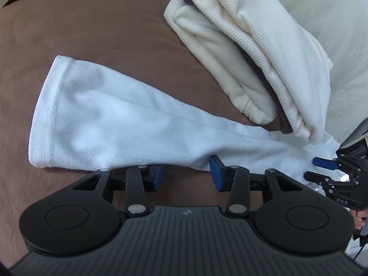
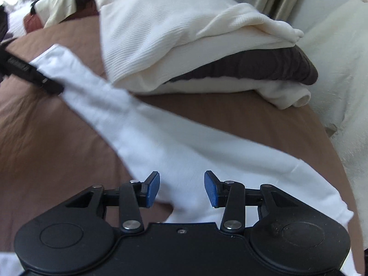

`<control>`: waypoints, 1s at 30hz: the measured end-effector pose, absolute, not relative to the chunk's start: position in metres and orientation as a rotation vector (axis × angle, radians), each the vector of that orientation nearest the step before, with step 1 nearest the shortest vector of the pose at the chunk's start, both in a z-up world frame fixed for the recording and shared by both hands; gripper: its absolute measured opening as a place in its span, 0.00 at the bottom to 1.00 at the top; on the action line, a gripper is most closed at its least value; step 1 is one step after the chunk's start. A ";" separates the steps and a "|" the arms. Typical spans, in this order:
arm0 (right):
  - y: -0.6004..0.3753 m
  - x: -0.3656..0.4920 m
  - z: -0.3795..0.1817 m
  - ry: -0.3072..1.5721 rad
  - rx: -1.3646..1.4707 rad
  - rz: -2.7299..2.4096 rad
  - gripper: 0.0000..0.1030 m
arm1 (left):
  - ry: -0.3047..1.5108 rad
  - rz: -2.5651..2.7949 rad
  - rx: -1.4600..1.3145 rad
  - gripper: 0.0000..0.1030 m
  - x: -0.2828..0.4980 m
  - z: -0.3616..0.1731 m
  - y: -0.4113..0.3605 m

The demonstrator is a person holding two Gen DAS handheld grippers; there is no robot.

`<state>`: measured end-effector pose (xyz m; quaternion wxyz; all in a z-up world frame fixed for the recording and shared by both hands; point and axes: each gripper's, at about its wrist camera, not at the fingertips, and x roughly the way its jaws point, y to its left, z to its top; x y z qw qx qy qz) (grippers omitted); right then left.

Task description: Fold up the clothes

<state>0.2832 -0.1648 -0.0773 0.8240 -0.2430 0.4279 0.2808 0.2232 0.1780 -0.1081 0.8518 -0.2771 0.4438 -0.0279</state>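
Brown bedsheet (image 1: 103,23) carries a long white fleece garment (image 1: 110,124), lying flat and unfolded beside a finished stack of cream and dark folded clothes (image 1: 253,53). Left gripper (image 1: 186,174) and right gripper (image 2: 181,188) both stand open over the garment, gripping nothing; its folding looks barely begun.

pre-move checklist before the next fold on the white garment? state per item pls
1. Left tongs open: ok.
2. Right tongs open: ok, nothing clamped.
3. White garment lying flat on the brown bedsheet: mostly ok; bunched at the end near the right tongs.
4. Garment clear of the folded stack: not ok, the stack's corner overlaps it.
5. Cuff hem reachable: ok, exposed.
6. Rest of garment below right tongs: cannot tell.
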 end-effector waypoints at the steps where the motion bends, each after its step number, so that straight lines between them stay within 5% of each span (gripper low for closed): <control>1: -0.164 0.285 -0.080 0.932 -0.512 0.614 0.35 | 0.933 -0.062 -0.574 0.40 0.223 -0.110 0.178; 2: -0.162 0.286 -0.082 0.945 -0.526 0.623 0.21 | 0.933 -0.063 -0.574 0.40 0.224 -0.111 0.178; 5: -0.158 0.282 -0.079 0.931 -0.525 0.634 0.03 | 0.934 -0.063 -0.583 0.40 0.223 -0.110 0.180; 30: -0.101 0.133 -0.071 0.948 -0.070 0.683 0.00 | 0.948 -0.060 -0.719 0.40 0.218 -0.108 0.215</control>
